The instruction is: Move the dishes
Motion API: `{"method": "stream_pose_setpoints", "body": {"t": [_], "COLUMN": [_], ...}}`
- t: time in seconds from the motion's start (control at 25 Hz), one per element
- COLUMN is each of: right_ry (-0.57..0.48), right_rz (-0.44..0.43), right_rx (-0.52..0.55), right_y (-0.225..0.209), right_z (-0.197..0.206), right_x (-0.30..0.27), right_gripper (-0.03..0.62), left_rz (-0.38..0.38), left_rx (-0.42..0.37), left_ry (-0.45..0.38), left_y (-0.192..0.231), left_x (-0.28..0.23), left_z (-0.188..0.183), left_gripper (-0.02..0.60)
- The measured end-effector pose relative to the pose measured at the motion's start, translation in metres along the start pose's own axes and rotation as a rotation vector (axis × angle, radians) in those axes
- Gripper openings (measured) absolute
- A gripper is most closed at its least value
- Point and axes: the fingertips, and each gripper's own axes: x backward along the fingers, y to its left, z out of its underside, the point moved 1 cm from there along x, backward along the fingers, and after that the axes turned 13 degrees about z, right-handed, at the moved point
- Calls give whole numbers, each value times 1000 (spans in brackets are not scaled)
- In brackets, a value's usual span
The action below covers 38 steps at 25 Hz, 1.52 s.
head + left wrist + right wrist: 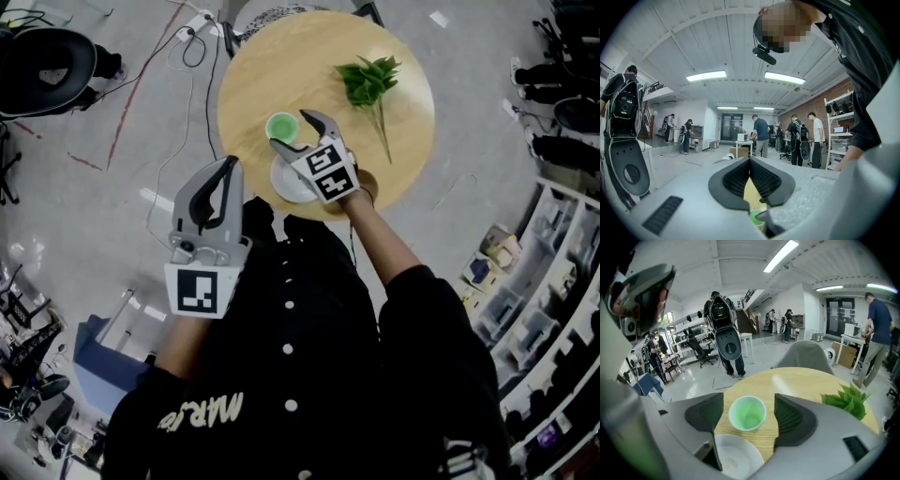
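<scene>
Round light-wood table (pixel 281 56) stands on grey floor (pixel 141 141). On its top, seen from the head view: small green plastic cup (pixel 280 127) at 9 o'clock and shallow white round plate (pixel 286 184) at 7 o'clock by the rim, just beside each other. Green leafy sprig (pixel 368 80) lies at 2 o'clock, well apart from both.

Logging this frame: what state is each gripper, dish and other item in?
Left gripper: shut, empty.
Right gripper: open, green cup between its jaws, ungripped.
Green cup: upright, empty, on the table.
White plate: flat on the table, empty.
Leafy sprig: lying on the table.
</scene>
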Motion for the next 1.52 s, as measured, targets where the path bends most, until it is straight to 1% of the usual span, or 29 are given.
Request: {"method": "stream_pose_setpoints", "body": {"t": [0.12, 0.24, 0.32, 0.36, 0.4, 0.52, 0.64, 0.72, 0.8, 0.92, 1.0, 1.08, 1.2, 1.32, 1.52], "right_ry": [-74, -151, -226, -272, -312, -391, -451, -485, -516, -556, -573, -593, -620, -657, -722], "right_rz": [28, 76, 96, 97, 96, 108, 154, 207, 274, 393, 473, 524, 576, 634, 737], "right_rx": [-74, -130, -183, -220, -257, -337, -376, -389, -404, -443, -473, -516, -591, -590, -551], "right_y": [-10, -24, -37, -43, -49, -65, -78, -89, -102, -123, -137, -149, -163, -171, -180], "right_z": [-26, -50, -66, -73, -80, -91, -95, -93, -88, -77, -69, -60, -48, -43, -38], "right_x": [29, 63, 89, 102, 116, 155, 190, 208, 226, 257, 278, 299, 330, 360, 410], "right_gripper": [282, 196, 158, 150, 128, 72, 10, 3, 2, 2, 2, 0, 0, 0, 0], "left_rz": [14, 30, 46, 57, 66, 88, 109, 122, 136, 162, 163, 161, 166, 164, 123], "left_rx": [-10, -20, -25, -33, -44, -66, -94, -96, -74, -68, -59, -48, -26, -25, -50], "left_ry": [-11, -38, -55, -63, -72, -91, -111, -121, -126, -140, -167, -191, -186, -197, -213], "left_y": [-2, -6, -10, -12, -15, -22, -29, -32, -36, -43, -45, -47, -48, -46, -34], "left_x": [-3, -7, -12, -14, -16, -22, -25, -28, -32, -38, -41, -42, -44, -43, -37], "left_z": [-8, -19, -26, -30, -35, -48, -61, -66, -69, -76, -85, -93, -97, -104, -115], "left_gripper": [3, 3, 3, 3, 3, 3, 3, 3, 3, 3, 3, 3, 3, 3, 3]}}
